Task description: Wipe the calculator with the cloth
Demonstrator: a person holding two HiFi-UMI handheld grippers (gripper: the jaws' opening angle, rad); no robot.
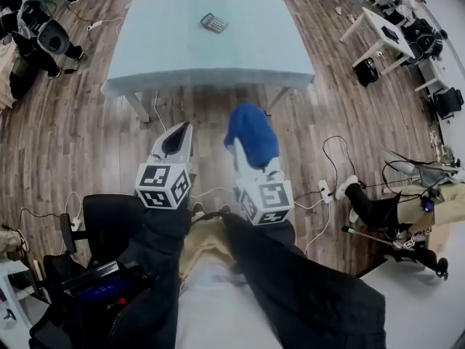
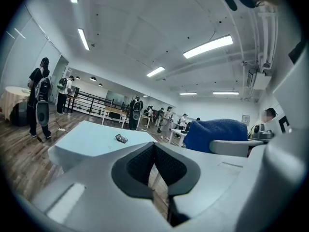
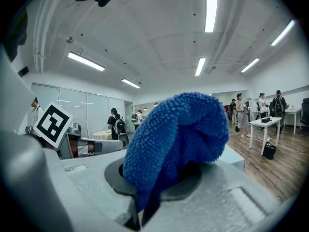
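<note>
calculator (image 1: 214, 22) was seen at far side of pale table (image 1: 167, 57), well apart from cloth | blue cloth (image 1: 252, 133) was clamped in right gripper (image 3: 157, 180), near | left gripper (image 2: 154, 164) was closed, empty

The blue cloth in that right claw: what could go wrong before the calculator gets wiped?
The cloth bulges beyond the right gripper, pinched only low down, so it might slip out.
The calculator lies loose near the table's far edge; a wipe could push it off, since the left gripper is shut and empty, far from it.
A cable trails across the floor ahead.
</note>
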